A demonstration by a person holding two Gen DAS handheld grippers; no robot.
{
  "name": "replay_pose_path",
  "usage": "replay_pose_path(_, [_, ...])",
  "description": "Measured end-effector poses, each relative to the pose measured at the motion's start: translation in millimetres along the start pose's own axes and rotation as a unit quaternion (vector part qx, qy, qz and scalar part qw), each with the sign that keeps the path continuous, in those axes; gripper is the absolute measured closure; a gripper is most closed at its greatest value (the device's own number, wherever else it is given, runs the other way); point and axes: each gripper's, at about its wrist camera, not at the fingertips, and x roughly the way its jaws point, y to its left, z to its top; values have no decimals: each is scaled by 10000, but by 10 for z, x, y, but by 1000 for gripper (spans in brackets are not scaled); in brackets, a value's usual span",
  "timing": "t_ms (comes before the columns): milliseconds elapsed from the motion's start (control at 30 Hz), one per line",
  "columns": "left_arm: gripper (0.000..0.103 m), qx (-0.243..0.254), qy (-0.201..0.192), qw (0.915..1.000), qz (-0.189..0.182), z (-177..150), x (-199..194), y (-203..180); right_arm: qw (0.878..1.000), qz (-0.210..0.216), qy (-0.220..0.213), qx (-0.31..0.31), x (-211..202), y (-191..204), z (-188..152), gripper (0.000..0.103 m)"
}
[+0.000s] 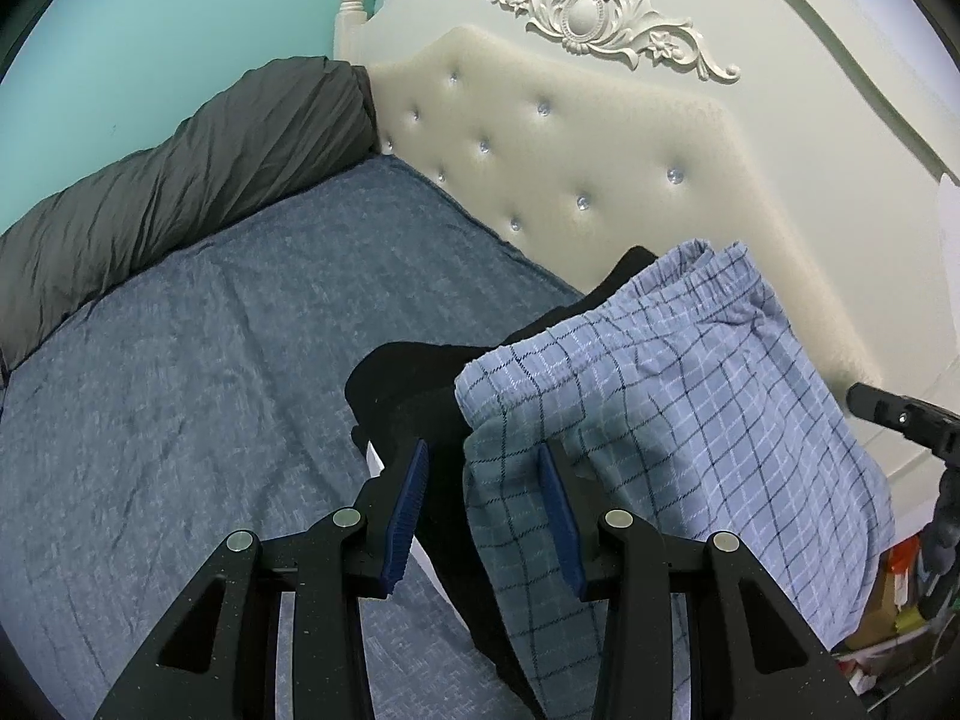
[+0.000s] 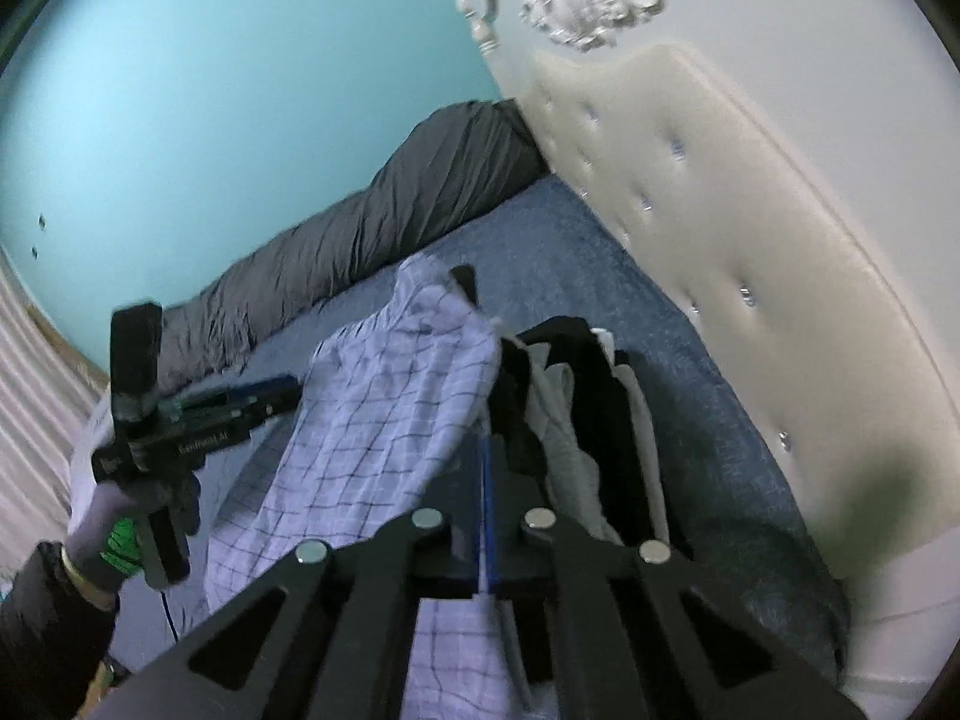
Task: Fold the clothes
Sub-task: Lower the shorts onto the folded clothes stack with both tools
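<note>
A folded light blue plaid garment with an elastic waistband lies on a stack of clothes near the headboard; a black garment shows under it. My left gripper is open, its blue pads straddling the near corner of the plaid cloth and the black garment. In the right wrist view the plaid garment drapes beside a pile of black and white clothes. My right gripper is shut, with the plaid cloth's edge at its pads. The left gripper shows at the left, held by a gloved hand.
The bed has a blue sheet. A rolled dark grey duvet lies along the teal wall. The cream tufted headboard stands behind the stack. Clutter sits past the bed at the right.
</note>
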Motion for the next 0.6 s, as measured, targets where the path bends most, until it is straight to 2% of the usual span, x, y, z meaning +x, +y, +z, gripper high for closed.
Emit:
replay_pose_path(167, [61, -25, -2, 10000, 4, -17, -7, 9, 9997, 122, 97, 214, -54, -37, -74, 102])
replay_pose_path(400, [61, -41, 16, 10000, 24, -26, 9, -2, 9991, 236, 249, 234, -52, 29, -193, 79])
replay_pose_path(500, [61, -32, 23, 10000, 43, -34, 14, -15, 9994, 124, 297, 132, -22, 65, -209, 80])
replay_pose_path(533, [61, -26, 28, 10000, 48, -34, 17, -20, 9995, 34, 298, 29, -17, 90, -222, 84])
replay_pose_path(567, [61, -17, 34, 10000, 54, -33, 21, -25, 9997, -16, 257, -52, -26, 109, -229, 98])
replay_pose_path(600, [61, -7, 38, 10000, 66, -30, 25, -29, 9997, -44, 233, -85, -38, 114, -235, 99])
